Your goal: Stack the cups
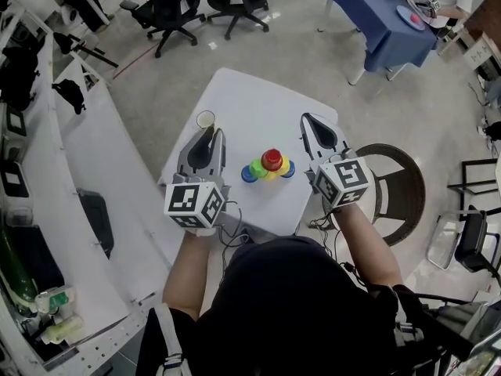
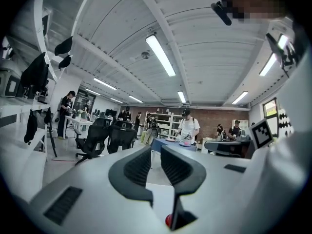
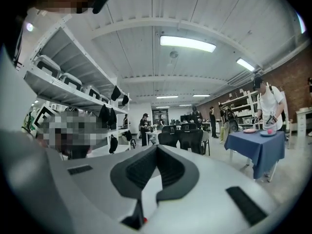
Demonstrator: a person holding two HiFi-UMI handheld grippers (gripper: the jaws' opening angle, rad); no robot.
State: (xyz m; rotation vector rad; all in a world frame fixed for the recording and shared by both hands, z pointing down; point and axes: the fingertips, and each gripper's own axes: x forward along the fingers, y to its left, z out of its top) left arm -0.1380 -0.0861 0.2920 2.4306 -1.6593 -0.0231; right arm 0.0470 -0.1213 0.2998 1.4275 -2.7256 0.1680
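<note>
Colourful cups (image 1: pixel 268 167), red one on top, sit on the white table (image 1: pixel 258 92) between both grippers. Left gripper (image 1: pixel 210 133) is slightly apart and empty, right gripper (image 1: pixel 307 119) is pinched together on nothing.

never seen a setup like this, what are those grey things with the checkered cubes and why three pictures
A person holds a two-jaw gripper in each hand: left gripper, right gripper; the cubes belong to them. One picture looks down from a camera on the person's head; the other two look along each gripper's jaws. On the white table stand coloured cups, red on top, and a pale cup apart. Both grippers are empty: left jaws slightly apart, right jaws together.
</note>
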